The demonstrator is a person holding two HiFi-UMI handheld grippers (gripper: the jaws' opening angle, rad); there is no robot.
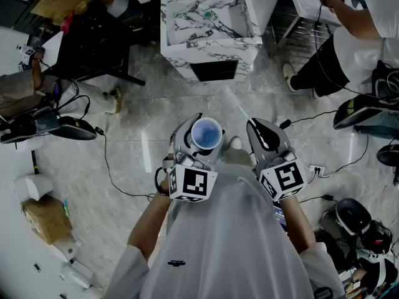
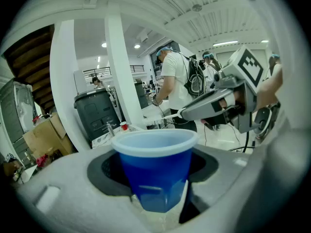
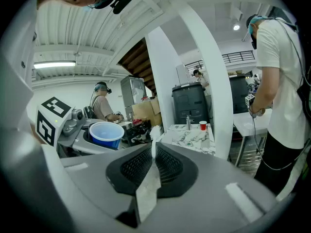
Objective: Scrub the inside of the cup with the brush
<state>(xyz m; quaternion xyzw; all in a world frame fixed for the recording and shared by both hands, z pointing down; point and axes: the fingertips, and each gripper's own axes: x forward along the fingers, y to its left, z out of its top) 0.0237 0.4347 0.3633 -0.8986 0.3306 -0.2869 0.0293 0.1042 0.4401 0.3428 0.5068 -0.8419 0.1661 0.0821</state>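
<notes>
Cup (image 1: 206,134), blue with a pale rim, stands upright with its mouth up, clamped between the jaws of your left gripper (image 1: 198,145) in front of your chest. The head view looks straight down into it, while the left gripper view shows only its outer wall and rim pressed between the dark pads.

Your right gripper (image 3: 153,161) has its jaws pinched together on the thin handle of the brush (image 3: 155,131), whose white bristles stick out past the tips. In the head view that handle is only a faint pale line. The left gripper view shows the bristles clear of the cup, above and beyond its rim.

Ahead of you stands a marble-patterned counter (image 1: 209,23) with a small red cup (image 3: 202,125) on it, and the right gripper view shows a white pillar (image 3: 214,81) and a dark bin (image 3: 189,103) close by. A person in a white shirt (image 1: 358,39) works at your right. Cables (image 1: 118,179) trail over the floor beside your feet.
</notes>
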